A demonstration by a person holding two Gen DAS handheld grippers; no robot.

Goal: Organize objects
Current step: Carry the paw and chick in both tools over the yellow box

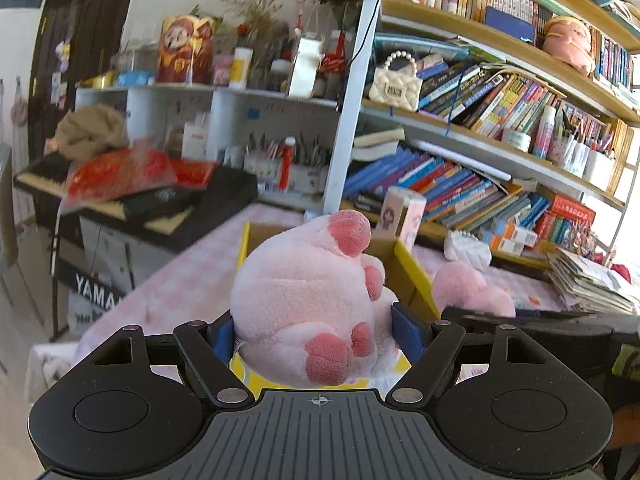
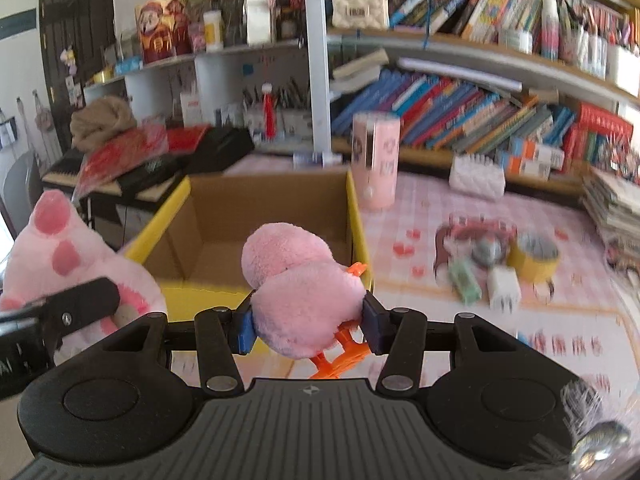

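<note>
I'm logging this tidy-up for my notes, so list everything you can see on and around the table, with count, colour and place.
Plush paw toy: one, pale pink with darker pink pads, held in the left gripper, above the box's near edge.
Plush flamingo toy: one, pink with orange plastic legs, held in the right gripper, in front of the box.
Cardboard box: one, brown inside with yellow flaps, open, on the table.
Checked tablecloth: one, pink and white, covering the table.
Tall cylinder tin: one, pink, upright behind the box's right corner.
Tape roll: one, yellow, right of the box.
Charger plug: one, white, beside the tape.
Quilted handbag: one, cream, on a shelf.
Books: many, mixed colours, on shelves.
Left gripper: black, blue pads.
Right gripper: same.
</note>
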